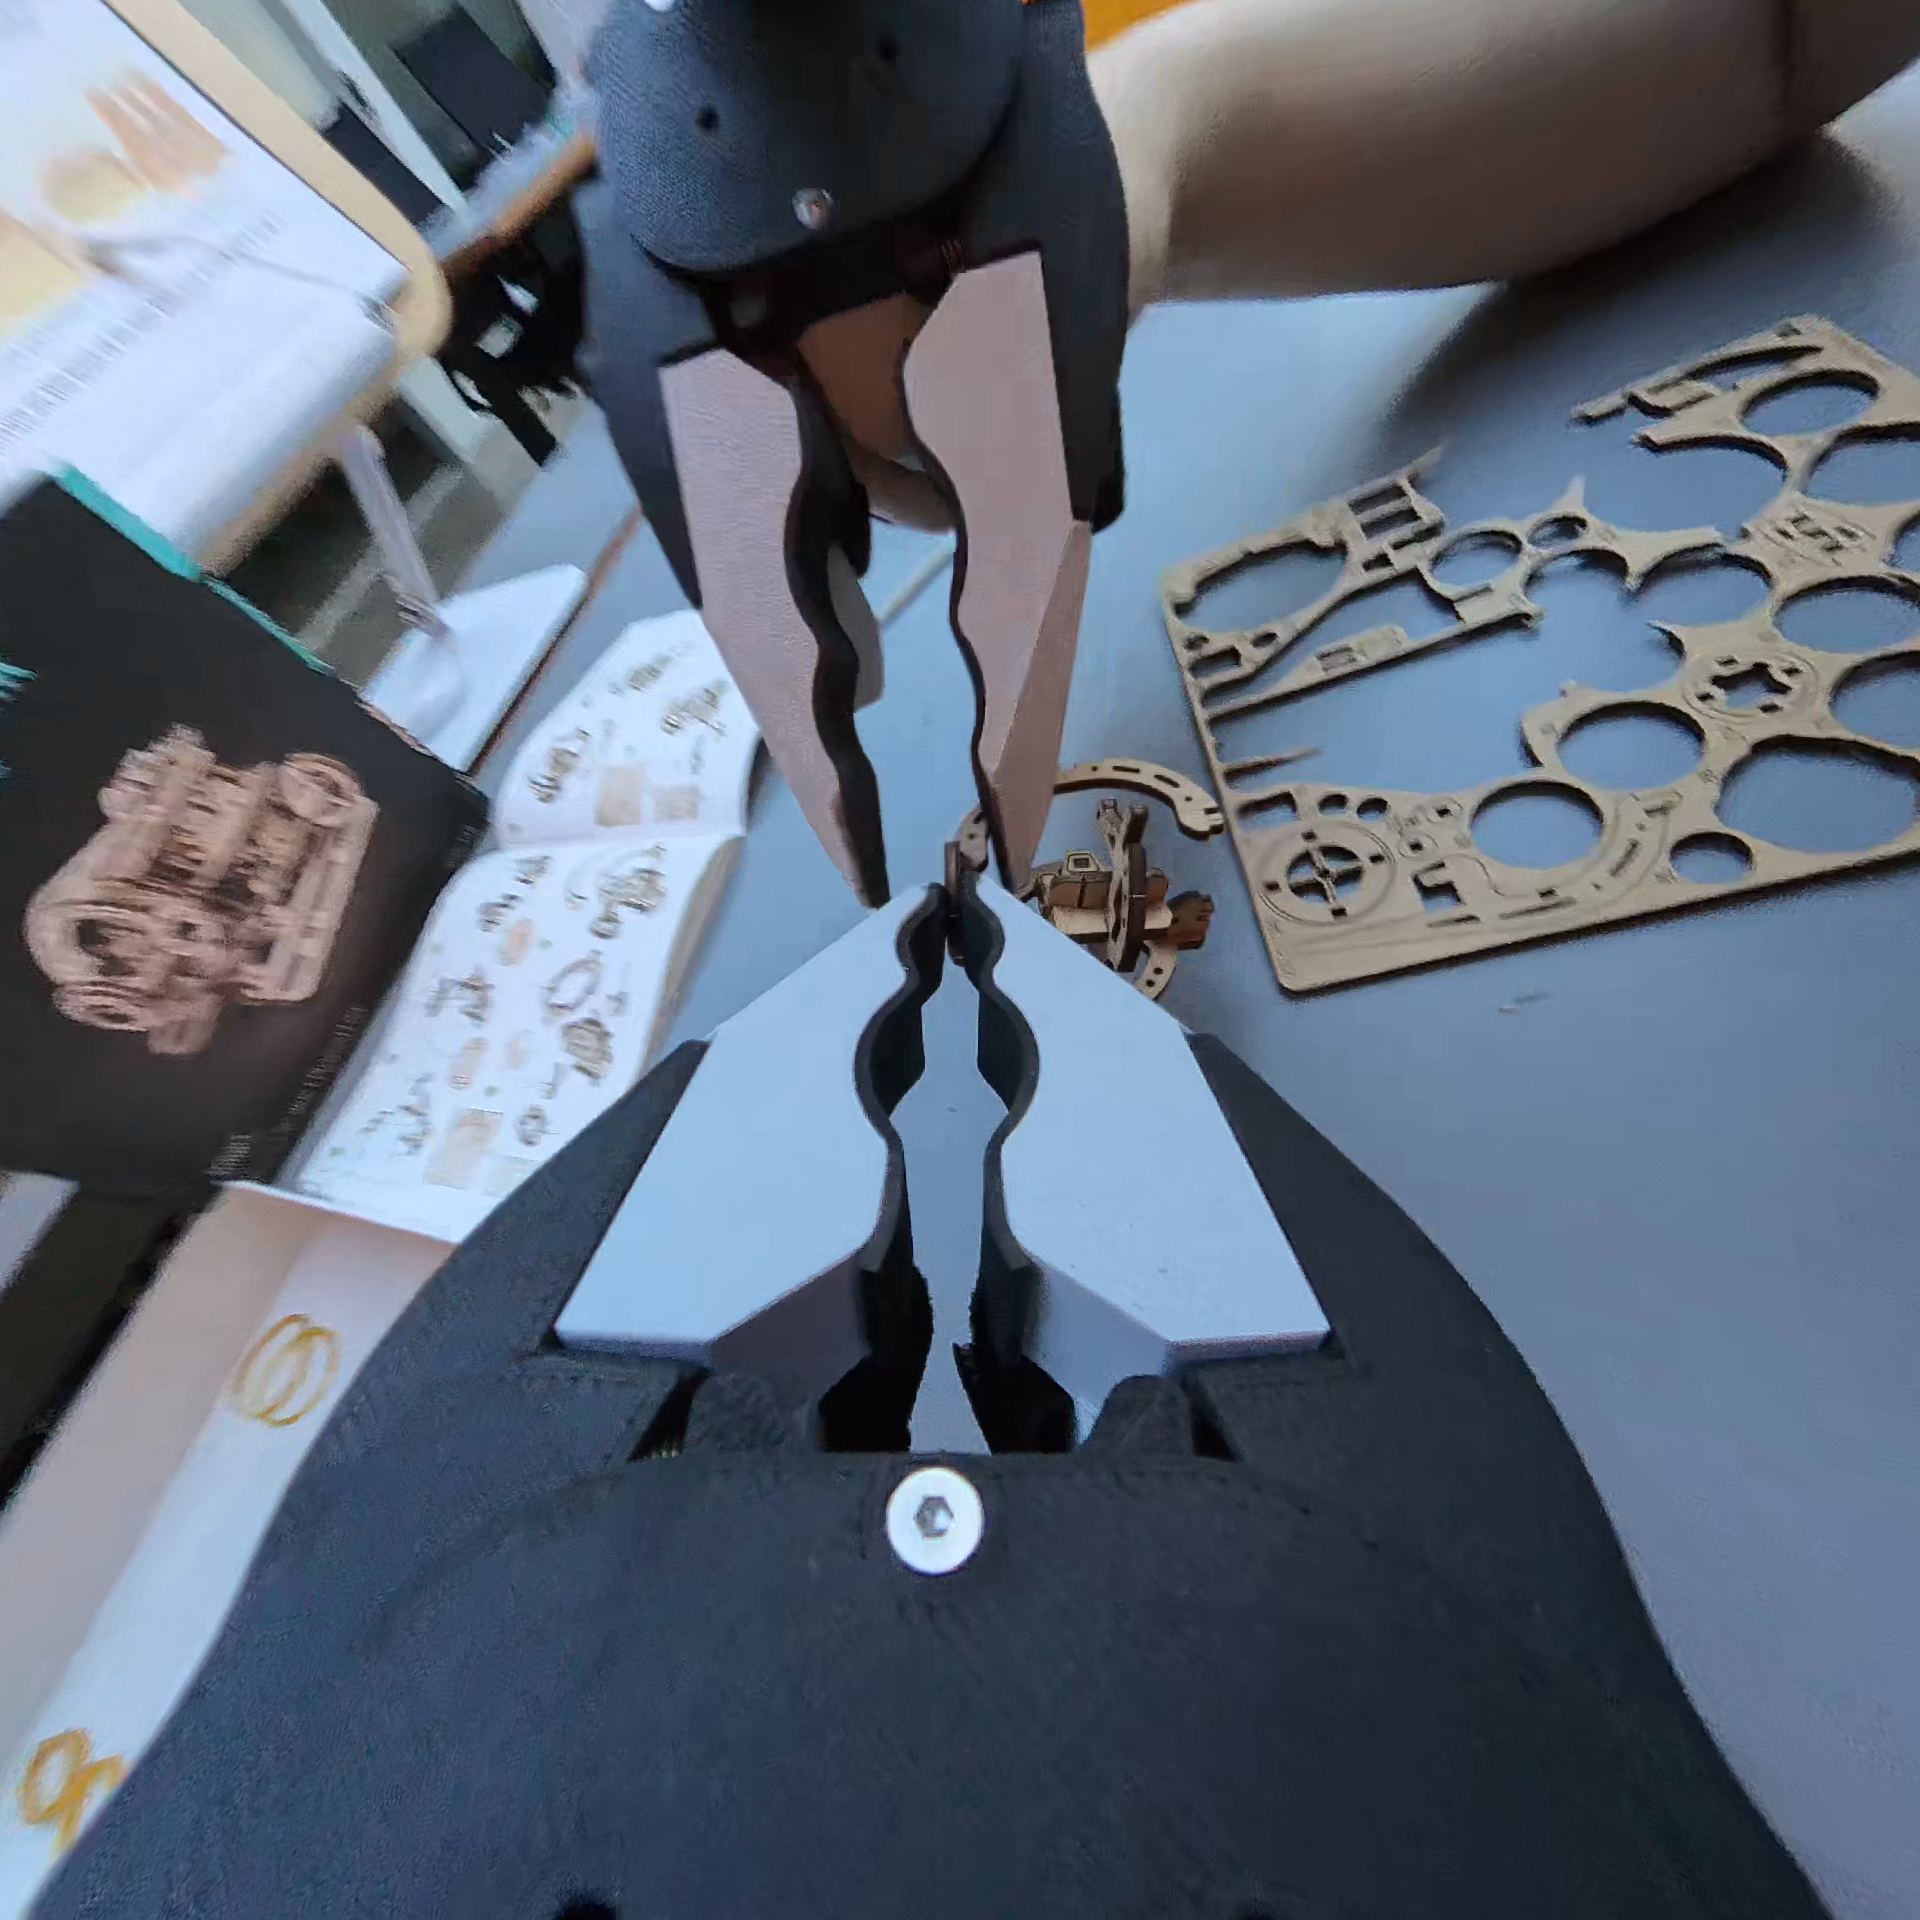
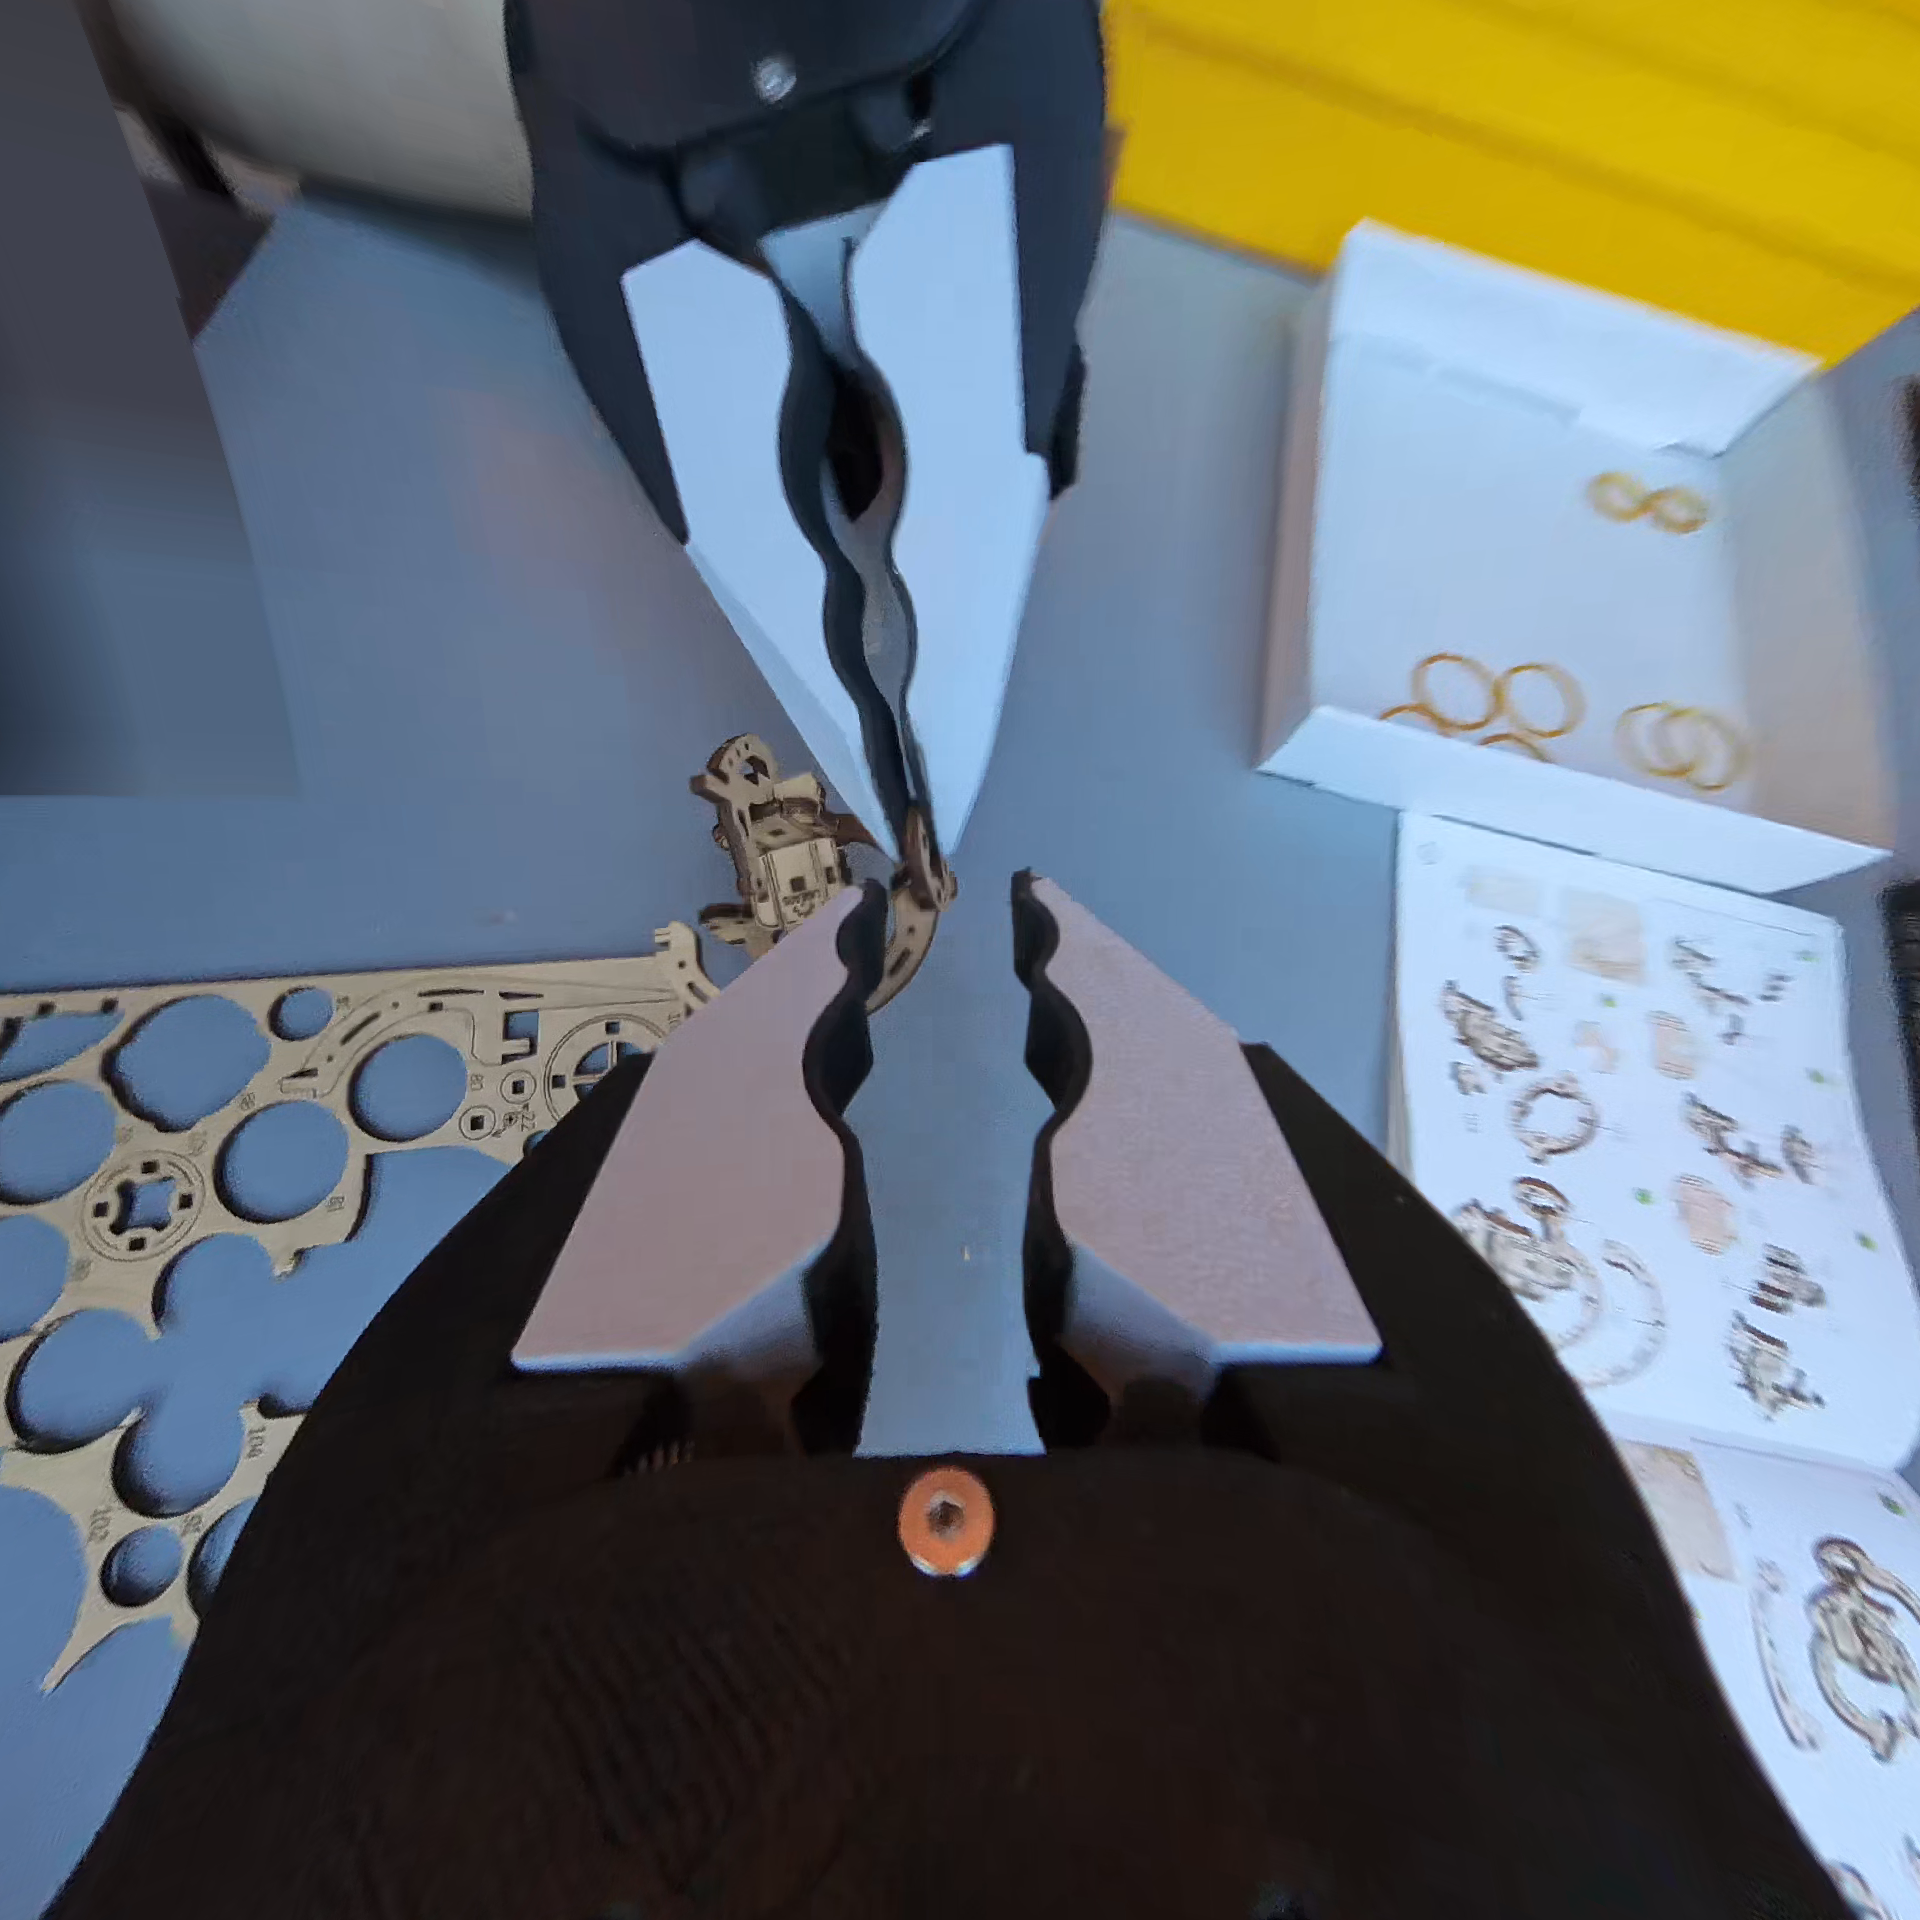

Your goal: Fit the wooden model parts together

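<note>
Through the left wrist view, my left tool (image 1: 951,902) is pinching a small dark wooden piece (image 1: 954,868) just above the grey tabletop (image 1: 1558,1299), beside the part-built wooden model (image 1: 1112,894), one punched-out sheet (image 1: 1558,665), one open instruction booklet (image 1: 540,935) and one black box (image 1: 177,862) whose printing is blurred. In the right wrist view, my right tool (image 2: 951,894) stands spread and holds nothing, its tips close to that piece, and small numbers are engraved on the sheet.
</note>
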